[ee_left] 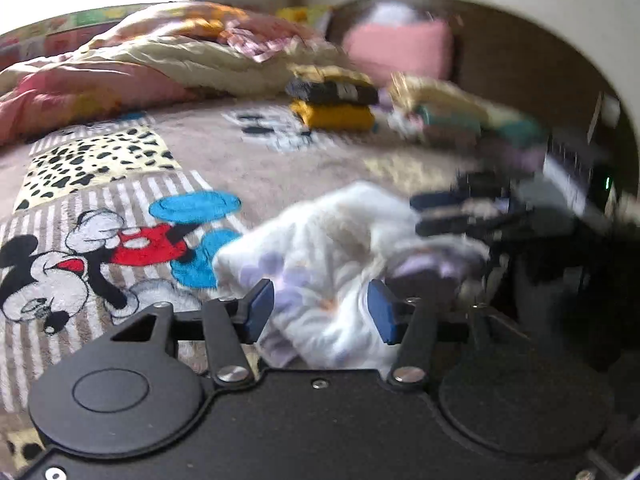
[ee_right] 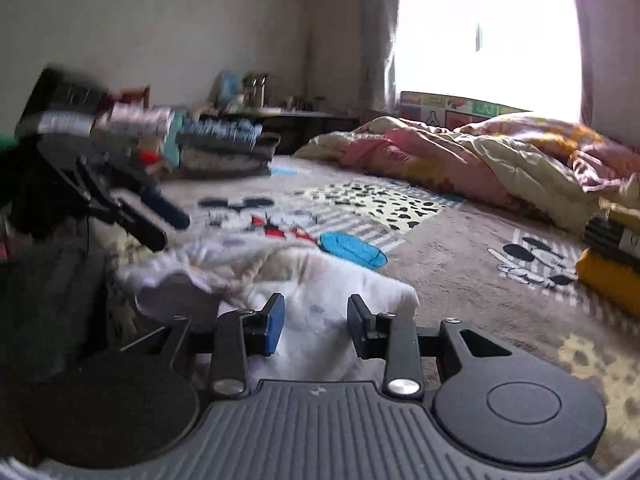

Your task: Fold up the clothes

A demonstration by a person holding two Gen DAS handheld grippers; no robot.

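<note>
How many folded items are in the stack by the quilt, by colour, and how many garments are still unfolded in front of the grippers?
Yellow folded items: 1, at the bottom
Dark folded items: 1
Pale yellow folded items: 1, on top, blurred
Unfolded white garments: 1, crumpled on the bed cover
Total: 4

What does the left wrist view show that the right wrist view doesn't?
Only the left wrist view shows the pink pillow at the headboard and the full cartoon mouse print on the blanket. Only the right wrist view shows the bright window and the cluttered side table by the wall. Both show the crumpled white garment lying between open jaws of the left gripper and right gripper, the folded yellow-and-dark stack, and the rumpled quilt.
</note>
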